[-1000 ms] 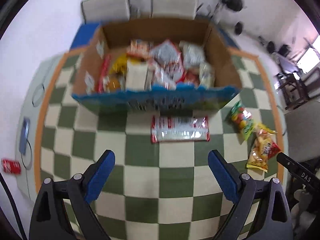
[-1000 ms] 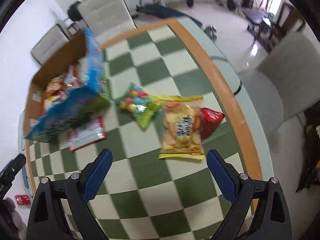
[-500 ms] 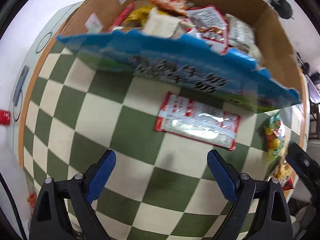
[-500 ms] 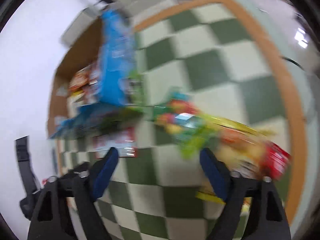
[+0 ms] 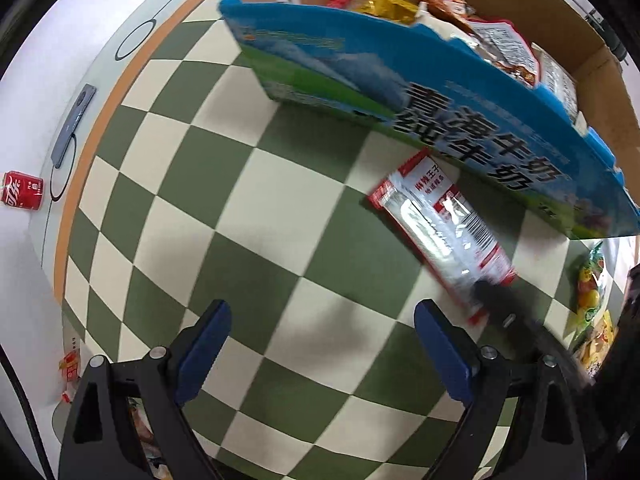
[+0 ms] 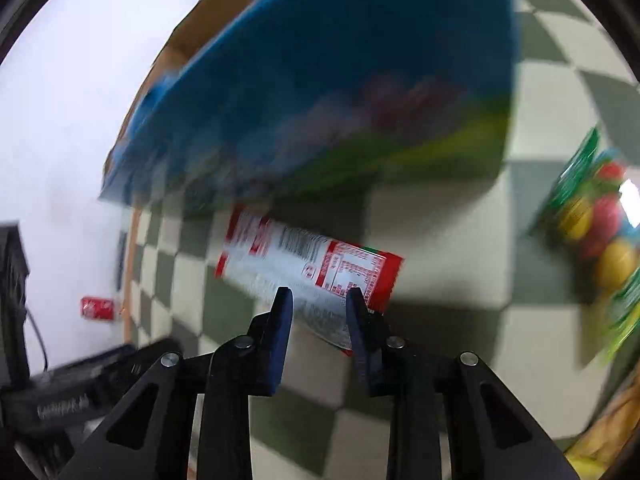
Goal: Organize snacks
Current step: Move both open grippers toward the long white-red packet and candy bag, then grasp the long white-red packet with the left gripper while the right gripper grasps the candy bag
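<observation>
A red-and-clear snack packet (image 5: pixel 440 232) lies on the green checked table beside the blue cardboard box (image 5: pixel 400 92), which holds several snack bags. My left gripper (image 5: pixel 322 338) is open and empty above the table, short of the packet. In the right wrist view my right gripper (image 6: pixel 316 300) has its fingers narrowed around the near edge of the same packet (image 6: pixel 304 264), which still lies on the table. The right gripper's black tip (image 5: pixel 504 304) shows over the packet's end in the left wrist view.
A bag of coloured candies (image 6: pixel 592 224) and a yellow chip bag (image 5: pixel 596 344) lie on the table to the right. A red can (image 5: pixel 22 196) and a phone (image 5: pixel 74 124) lie off the table's left edge. The box flap overhangs the packet.
Both grippers moved in close to the box. The right gripper swung left from the chip bag to the red-and-clear packet and narrowed its fingers around its edge.
</observation>
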Available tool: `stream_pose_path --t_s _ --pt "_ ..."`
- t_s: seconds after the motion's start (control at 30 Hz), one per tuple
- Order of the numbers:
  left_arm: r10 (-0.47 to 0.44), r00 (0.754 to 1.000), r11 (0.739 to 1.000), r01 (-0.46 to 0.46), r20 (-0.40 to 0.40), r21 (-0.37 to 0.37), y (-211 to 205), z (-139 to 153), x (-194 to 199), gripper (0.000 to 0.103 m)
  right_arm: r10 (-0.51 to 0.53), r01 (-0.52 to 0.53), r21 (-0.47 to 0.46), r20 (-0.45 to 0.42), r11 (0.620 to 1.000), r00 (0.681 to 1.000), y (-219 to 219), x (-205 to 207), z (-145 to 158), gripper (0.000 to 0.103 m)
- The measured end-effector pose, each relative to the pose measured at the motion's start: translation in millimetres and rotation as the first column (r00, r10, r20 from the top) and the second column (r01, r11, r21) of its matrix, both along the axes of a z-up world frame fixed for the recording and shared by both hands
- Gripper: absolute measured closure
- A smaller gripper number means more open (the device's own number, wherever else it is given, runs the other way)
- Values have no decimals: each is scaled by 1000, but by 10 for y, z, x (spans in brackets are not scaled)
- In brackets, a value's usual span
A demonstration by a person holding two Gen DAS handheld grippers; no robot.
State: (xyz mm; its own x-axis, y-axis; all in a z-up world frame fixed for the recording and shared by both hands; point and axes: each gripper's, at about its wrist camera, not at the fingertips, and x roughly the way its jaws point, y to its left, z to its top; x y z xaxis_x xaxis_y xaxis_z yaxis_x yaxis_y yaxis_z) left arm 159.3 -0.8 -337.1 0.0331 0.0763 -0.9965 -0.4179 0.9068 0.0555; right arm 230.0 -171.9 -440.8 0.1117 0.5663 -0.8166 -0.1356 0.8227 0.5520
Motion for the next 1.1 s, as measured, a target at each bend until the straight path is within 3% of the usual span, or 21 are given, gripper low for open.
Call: stream_pose_path --t_s 0.17,0.27,0.4,0.43,0.6,0.83,0.93,1.0,1.1 --pt "41 999 999 -42 -17 -18 193 -50 13 9 114 -102 118 -104 988 988 338 -206 -96 73" --pt "96 994 989 -100 -46 -110 242 -147 122 9 78 -72 71 -88 995 993 248 -269 46 72" --pt "194 976 956 -211 -97 -204 124 -344 367 9 -65 64 -19 -20 998 998 -194 -282 367 51" --pt "204 974 957 -220 -99 -190 68 -378 434 9 -99 98 -28 -10 995 995 -296 -284 412 46" --pt "179 979 983 -182 -100 -16 -224 -537 669 9 -226 231 -134 54 964 973 -854 -238 566 46" --pt "146 984 989 -143 -102 40 -333 -650 718 7 -303 310 -240 69 920 951 -1498 -173 594 46" --pt "76 992 994 -68 -100 83 -342 -633 619 7 -243 258 -291 87 921 966 -1584 -10 670 46" --pt "27 995 994 -16 -99 111 -306 -621 488 8 -120 140 -370 77 919 990 -1561 175 689 38" --pt "26 991 998 -18 -129 62 -191 -649 336 9 34 -6 -411 61 911 998 -1409 396 649 34"
